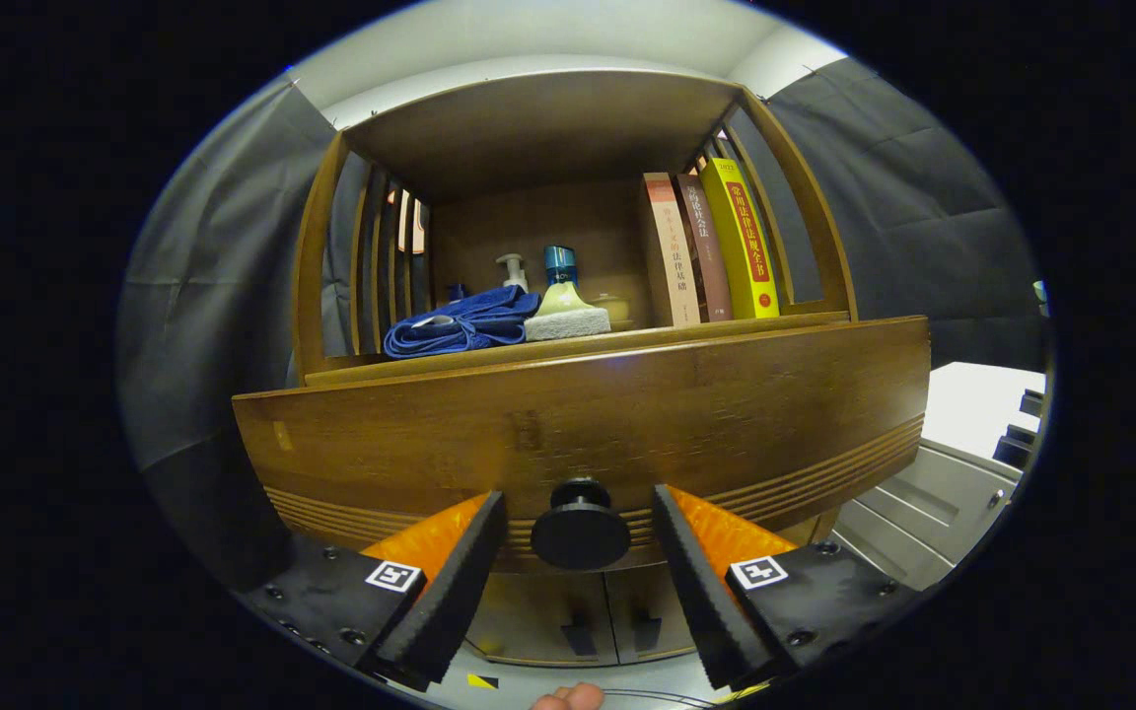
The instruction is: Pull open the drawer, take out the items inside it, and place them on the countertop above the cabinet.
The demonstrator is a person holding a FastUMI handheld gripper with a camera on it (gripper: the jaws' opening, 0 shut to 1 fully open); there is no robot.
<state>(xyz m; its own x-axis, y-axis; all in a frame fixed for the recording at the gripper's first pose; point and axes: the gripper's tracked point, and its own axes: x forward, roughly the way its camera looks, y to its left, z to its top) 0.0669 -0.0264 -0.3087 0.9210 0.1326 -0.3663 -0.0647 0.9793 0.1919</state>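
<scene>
3 books on the shelf w/ readable spine text. Yellow book [741, 240]: Chinese title, approx. 常用法律法规全书, w/ small print at the top, too small to read. Brown book [705, 247]: 论社会法, partly legible. Pale book [671, 251]: ends in 法律基础. Square black-and-white marker tags [392, 576] on the gripper [580, 537] body behind each finger, no letters.

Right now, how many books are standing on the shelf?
3, side by side at the shelf's right end: a pale book, a brown book and a yellow book by the side slats. More may hide behind. The tongs stand open around the drawer knob.
</scene>
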